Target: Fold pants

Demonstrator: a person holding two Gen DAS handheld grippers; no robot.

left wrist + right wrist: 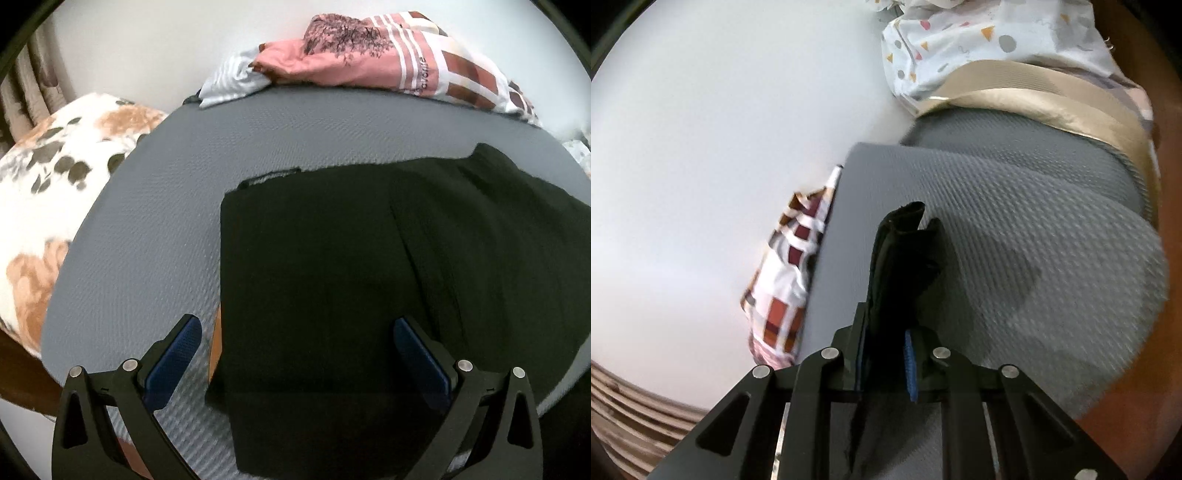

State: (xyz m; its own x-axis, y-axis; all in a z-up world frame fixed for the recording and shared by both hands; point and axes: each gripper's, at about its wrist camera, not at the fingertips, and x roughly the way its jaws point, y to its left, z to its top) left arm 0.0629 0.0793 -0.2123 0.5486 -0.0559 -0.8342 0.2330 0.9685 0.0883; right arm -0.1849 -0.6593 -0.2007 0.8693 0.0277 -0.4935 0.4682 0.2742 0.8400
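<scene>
Two grippers are seen: the left gripper (297, 345) is held wide apart above the soft, limp black fabric pants (369, 266) spread on the grey textured mattress (166, 206); the right gripper (886, 354) is clamped on a bunched edge, best gripped at hems.

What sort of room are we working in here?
Probably a bedroom: a grey mattress with pillows along the wall, and a floral pillow beside it.
</scene>
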